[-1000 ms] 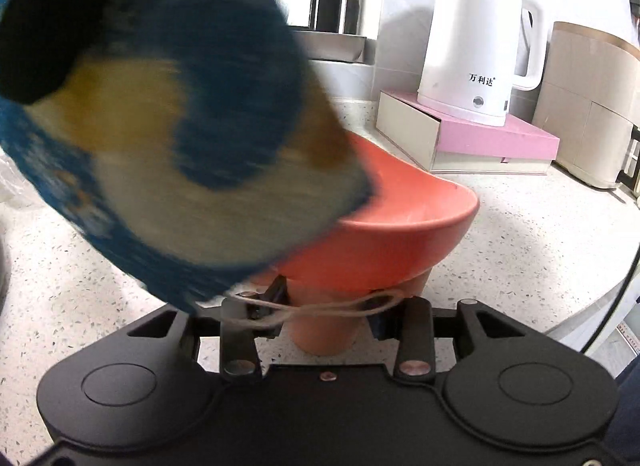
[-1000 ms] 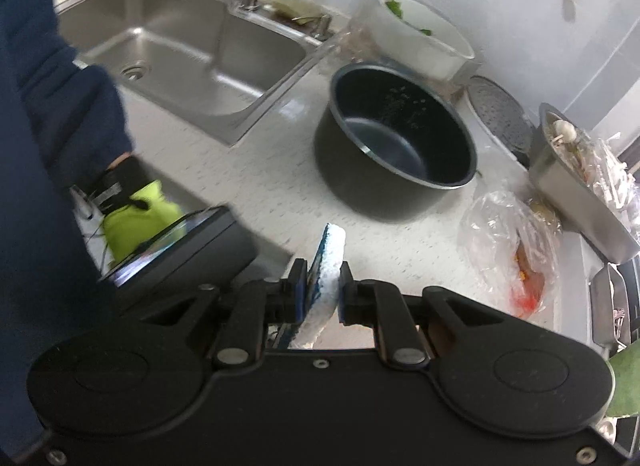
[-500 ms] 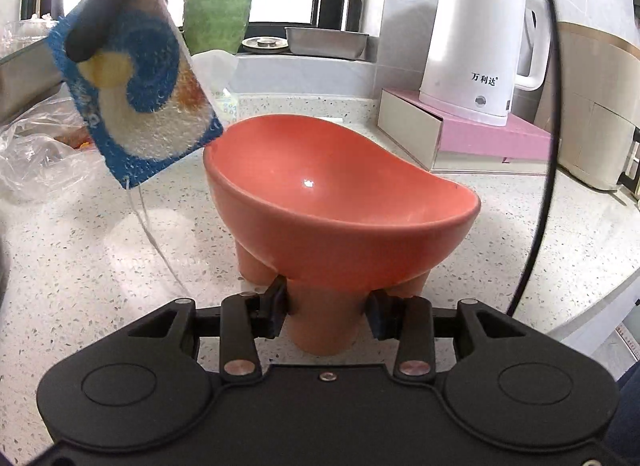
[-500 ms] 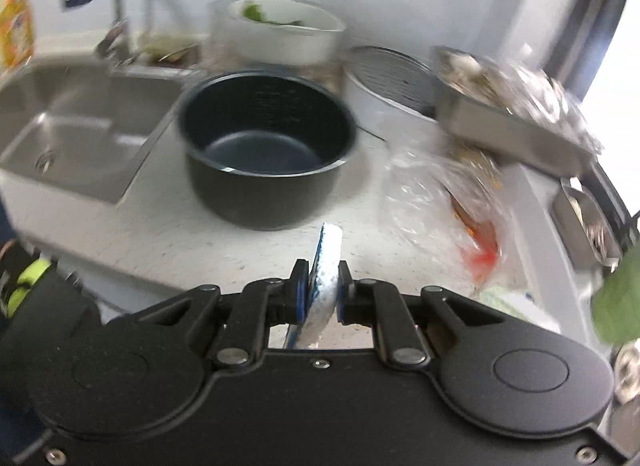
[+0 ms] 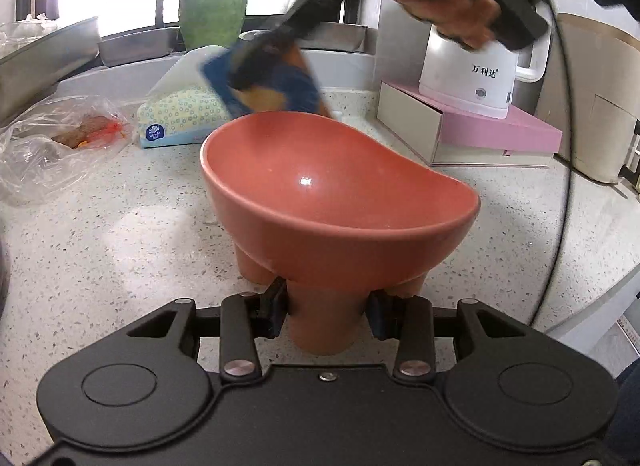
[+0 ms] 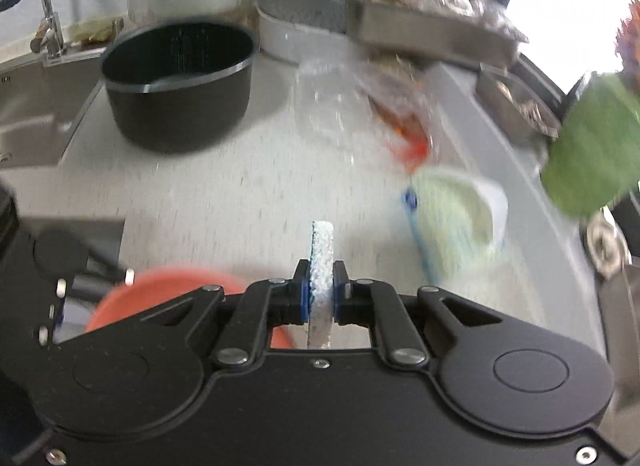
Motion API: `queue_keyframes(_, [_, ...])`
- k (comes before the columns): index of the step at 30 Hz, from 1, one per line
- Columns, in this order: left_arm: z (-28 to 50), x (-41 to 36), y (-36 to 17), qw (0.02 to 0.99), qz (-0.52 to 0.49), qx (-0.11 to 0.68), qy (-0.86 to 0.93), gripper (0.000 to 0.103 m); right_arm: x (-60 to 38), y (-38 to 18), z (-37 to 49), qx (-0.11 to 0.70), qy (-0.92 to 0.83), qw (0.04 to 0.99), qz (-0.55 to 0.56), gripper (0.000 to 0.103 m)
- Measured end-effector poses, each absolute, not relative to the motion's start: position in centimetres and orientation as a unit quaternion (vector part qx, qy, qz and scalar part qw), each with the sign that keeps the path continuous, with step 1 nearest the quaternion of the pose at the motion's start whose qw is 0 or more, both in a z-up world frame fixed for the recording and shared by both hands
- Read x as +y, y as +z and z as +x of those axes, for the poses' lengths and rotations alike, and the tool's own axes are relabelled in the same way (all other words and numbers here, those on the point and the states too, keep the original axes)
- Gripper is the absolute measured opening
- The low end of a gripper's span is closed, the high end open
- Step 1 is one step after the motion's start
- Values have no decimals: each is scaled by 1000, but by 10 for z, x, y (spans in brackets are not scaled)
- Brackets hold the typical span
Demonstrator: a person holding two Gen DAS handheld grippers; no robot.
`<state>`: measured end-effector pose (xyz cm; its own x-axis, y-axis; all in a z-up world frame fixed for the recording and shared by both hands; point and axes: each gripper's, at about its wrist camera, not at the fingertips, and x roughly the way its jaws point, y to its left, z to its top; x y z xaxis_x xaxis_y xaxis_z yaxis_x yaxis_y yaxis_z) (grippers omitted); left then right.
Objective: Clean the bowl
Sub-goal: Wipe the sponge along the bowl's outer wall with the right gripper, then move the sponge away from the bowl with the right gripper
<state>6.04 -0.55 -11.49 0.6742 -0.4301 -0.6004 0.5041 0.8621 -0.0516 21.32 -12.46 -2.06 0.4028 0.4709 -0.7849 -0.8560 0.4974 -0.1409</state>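
A salmon-red footed bowl [image 5: 336,201] stands on the speckled counter. My left gripper [image 5: 326,308] is shut on the bowl's near foot. My right gripper [image 6: 322,294] is shut on a blue, white and yellow sponge cloth [image 6: 322,258], seen edge-on. In the left wrist view the cloth [image 5: 268,85] hangs blurred just behind the bowl's far rim, held from above by the right gripper. The bowl's rim [image 6: 160,290] shows at the lower left of the right wrist view.
A tissue pack [image 5: 180,121] and a plastic bag [image 5: 60,145] lie left of the bowl. A white kettle [image 5: 476,73] stands on a pink box [image 5: 480,133] at the right. A black pot [image 6: 180,77], a sink [image 6: 24,105] and a green vase [image 6: 592,145] stand further off.
The right gripper has lifted the cloth off the bowl, swung it left, then carried it right to behind the bowl's far rim. The left gripper and bowl have stayed still.
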Motion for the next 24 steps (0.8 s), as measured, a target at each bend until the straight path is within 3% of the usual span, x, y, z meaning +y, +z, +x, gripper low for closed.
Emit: queue_keyframes(24, [61, -15, -107, 916, 78, 341, -197, 39, -222, -41, 105, 356, 360, 841, -190, 12])
